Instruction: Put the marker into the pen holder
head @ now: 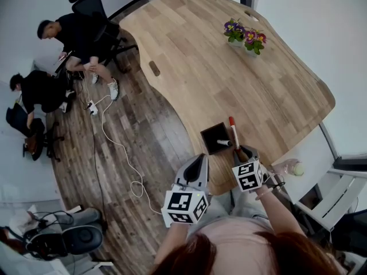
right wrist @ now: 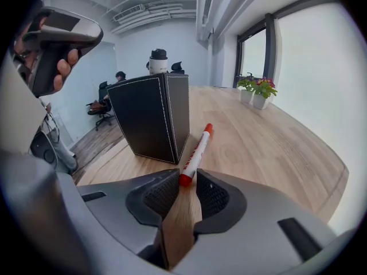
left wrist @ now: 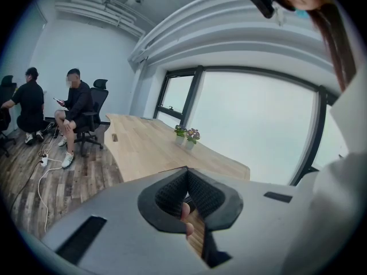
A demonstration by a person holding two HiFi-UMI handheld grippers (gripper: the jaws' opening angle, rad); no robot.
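Observation:
A red-and-white marker (head: pixel 234 132) lies flat on the wooden table (head: pixel 229 79), just right of a black square pen holder (head: pixel 216 137). In the right gripper view the marker (right wrist: pixel 198 148) points away from me, with the holder (right wrist: pixel 150 116) standing upright to its left. My right gripper (right wrist: pixel 184 179) is down at the table and its pads press both sides of the marker's near red end. In the head view the right gripper (head: pixel 241 152) sits at the table's near edge. My left gripper (head: pixel 196 160) hangs in the air beside the table, and its jaws (left wrist: pixel 187 173) are shut with nothing held.
Two flower pots (head: pixel 245 38) stand at the table's far side. Two people sit on office chairs (head: pixel 74 36) at the left, with a white cable (head: pixel 114 145) across the wooden floor. A white-lidded flask (right wrist: pixel 158 61) shows behind the holder.

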